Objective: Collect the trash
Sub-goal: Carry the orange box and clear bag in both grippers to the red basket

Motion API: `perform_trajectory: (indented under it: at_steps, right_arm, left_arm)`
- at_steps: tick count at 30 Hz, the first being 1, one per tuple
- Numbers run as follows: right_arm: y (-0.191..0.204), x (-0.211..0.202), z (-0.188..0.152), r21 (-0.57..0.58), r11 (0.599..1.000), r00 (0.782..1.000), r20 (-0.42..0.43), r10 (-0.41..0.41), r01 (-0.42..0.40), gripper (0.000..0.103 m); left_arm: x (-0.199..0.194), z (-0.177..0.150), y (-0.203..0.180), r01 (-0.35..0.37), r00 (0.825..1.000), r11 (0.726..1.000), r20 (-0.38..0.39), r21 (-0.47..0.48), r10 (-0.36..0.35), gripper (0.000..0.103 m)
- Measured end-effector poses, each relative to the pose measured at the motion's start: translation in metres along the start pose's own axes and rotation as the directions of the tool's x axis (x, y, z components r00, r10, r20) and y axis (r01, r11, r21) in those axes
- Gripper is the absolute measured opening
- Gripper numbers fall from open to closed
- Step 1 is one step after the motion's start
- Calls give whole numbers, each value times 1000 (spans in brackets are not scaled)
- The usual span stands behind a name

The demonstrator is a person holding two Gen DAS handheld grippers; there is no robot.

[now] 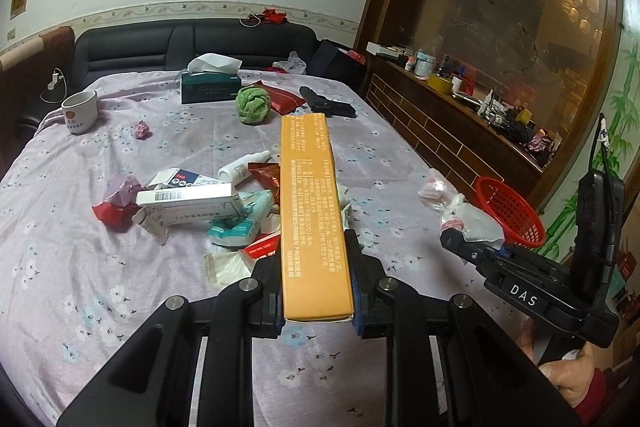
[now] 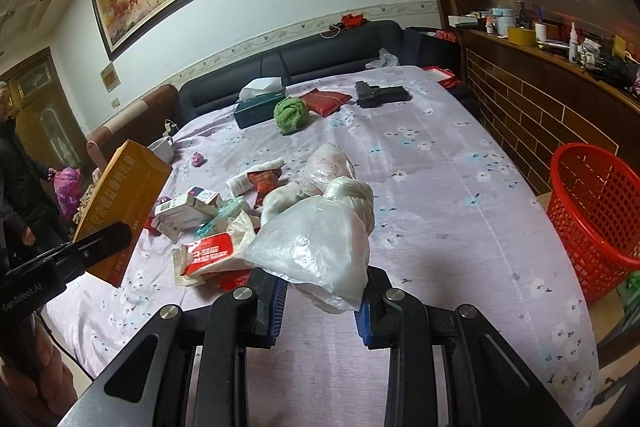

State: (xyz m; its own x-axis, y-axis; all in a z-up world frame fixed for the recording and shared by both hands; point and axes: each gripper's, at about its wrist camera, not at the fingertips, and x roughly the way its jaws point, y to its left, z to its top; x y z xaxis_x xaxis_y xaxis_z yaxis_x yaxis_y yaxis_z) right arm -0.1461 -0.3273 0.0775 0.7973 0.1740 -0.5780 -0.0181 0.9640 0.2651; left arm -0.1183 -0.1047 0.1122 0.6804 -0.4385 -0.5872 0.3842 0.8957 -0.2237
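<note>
My left gripper (image 1: 316, 287) is shut on a long orange box (image 1: 310, 211), which sticks out forward over the bed; from the right wrist view the same orange box (image 2: 124, 203) shows tilted at the left. My right gripper (image 2: 322, 291) is shut on a crumpled clear plastic bag (image 2: 320, 227), and it appears in the left wrist view as the right gripper (image 1: 476, 243) beside a red mesh basket (image 1: 512, 211). The red basket (image 2: 596, 211) stands off the bed's right edge. A heap of small boxes and wrappers (image 1: 200, 203) lies mid-bed.
A lilac flowered sheet (image 2: 440, 195) covers the bed. On it: a white mug (image 1: 79, 111), green tissue box (image 1: 210, 87), green cloth ball (image 1: 253, 103), red pouch (image 1: 286, 97), black toy pistol (image 1: 328, 103). A cluttered wooden ledge (image 1: 480, 95) runs along the right. A person (image 2: 20, 179) stands at the far left.
</note>
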Motion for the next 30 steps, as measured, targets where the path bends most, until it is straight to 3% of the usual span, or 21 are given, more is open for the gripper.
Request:
perform_trajectory:
  at_steps: [18,30]
  right_arm:
    - [-21,-7,3,37,999,1000,19,-13,13,31]
    - [-36,-13,1,63,998,999,23,-31,30,31]
  left_arm:
    - [0,2,-13,2,1000,999,9,35,-2,23]
    - [29,0,-25,-42,999,996,-15,77,44,23]
